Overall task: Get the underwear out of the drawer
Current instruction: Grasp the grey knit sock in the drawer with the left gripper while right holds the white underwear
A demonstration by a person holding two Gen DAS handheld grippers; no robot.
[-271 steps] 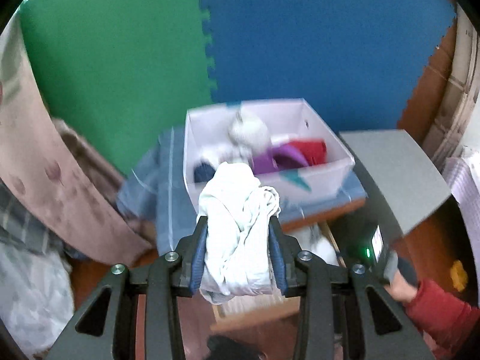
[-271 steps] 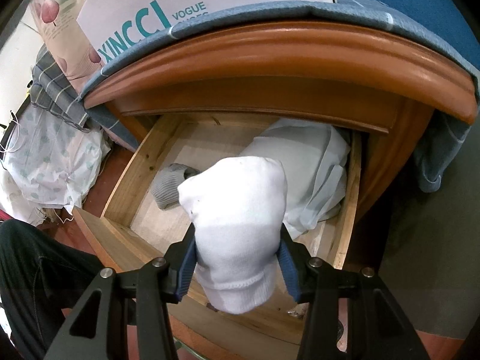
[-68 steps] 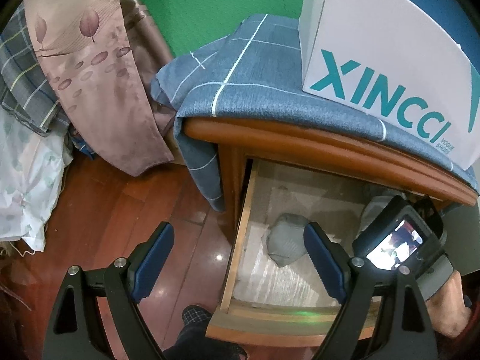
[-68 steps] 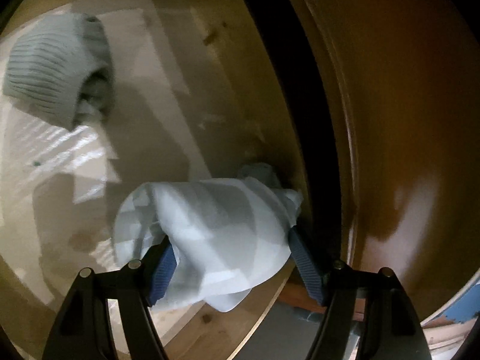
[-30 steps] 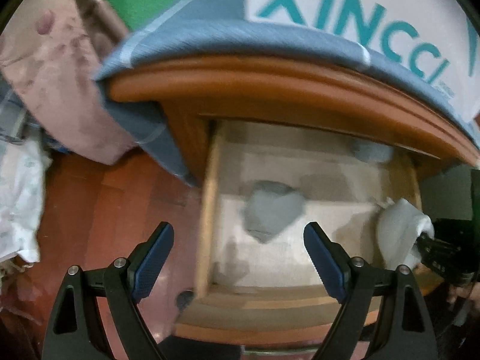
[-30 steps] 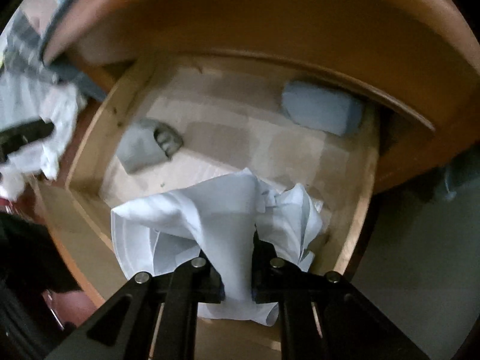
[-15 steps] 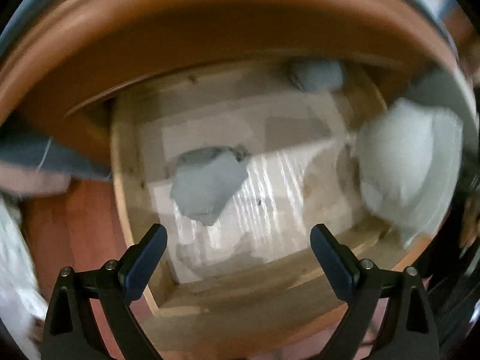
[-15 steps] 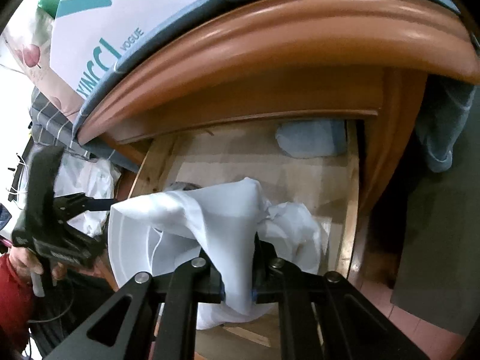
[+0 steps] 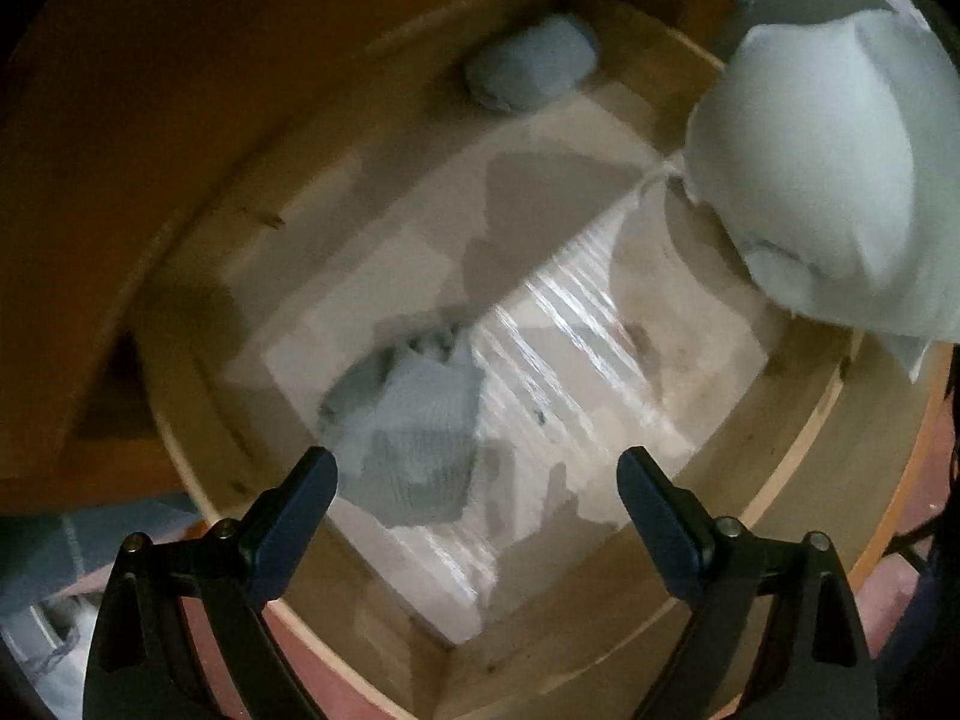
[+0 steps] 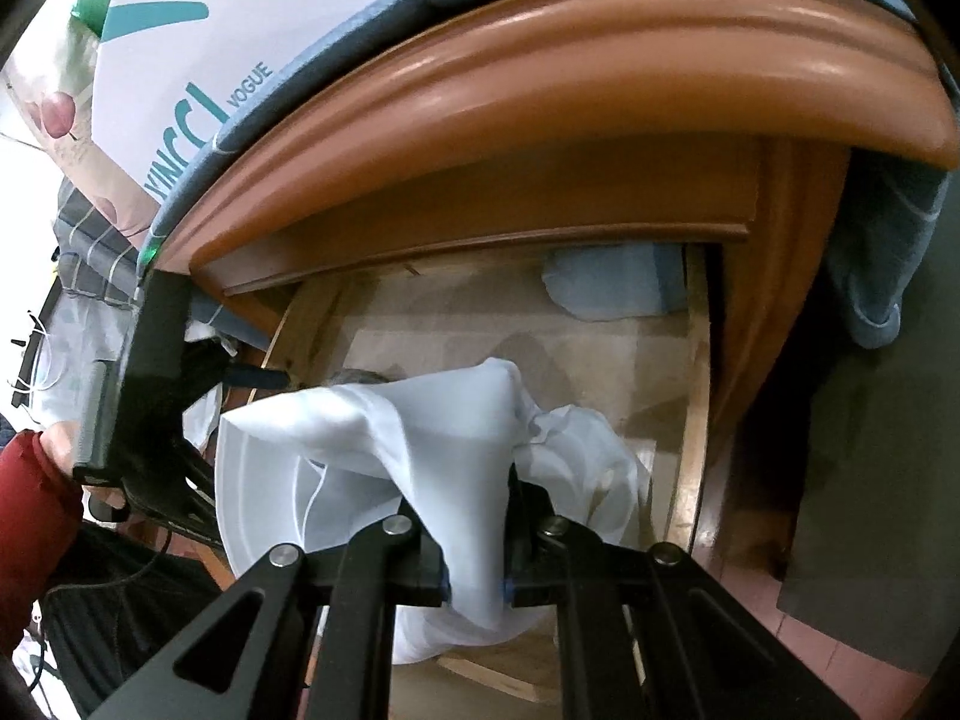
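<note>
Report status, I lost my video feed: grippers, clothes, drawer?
Right gripper shut on pale underwear, lifted above drawer. Left gripper open, jaws just closing, pads off grey garment below. Blue bundle at back. Nothing blocking.

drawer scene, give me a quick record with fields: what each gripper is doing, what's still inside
left gripper: open, nothing between its fingers, jaws just closed a little, pointing down into the drawer over the grey garment
right gripper: shut on the white garment, held above the drawer's front
still in drawer: grey garment near the front, blue-grey bundle at the back
on top of cabinet: white box on blue cloth
</note>
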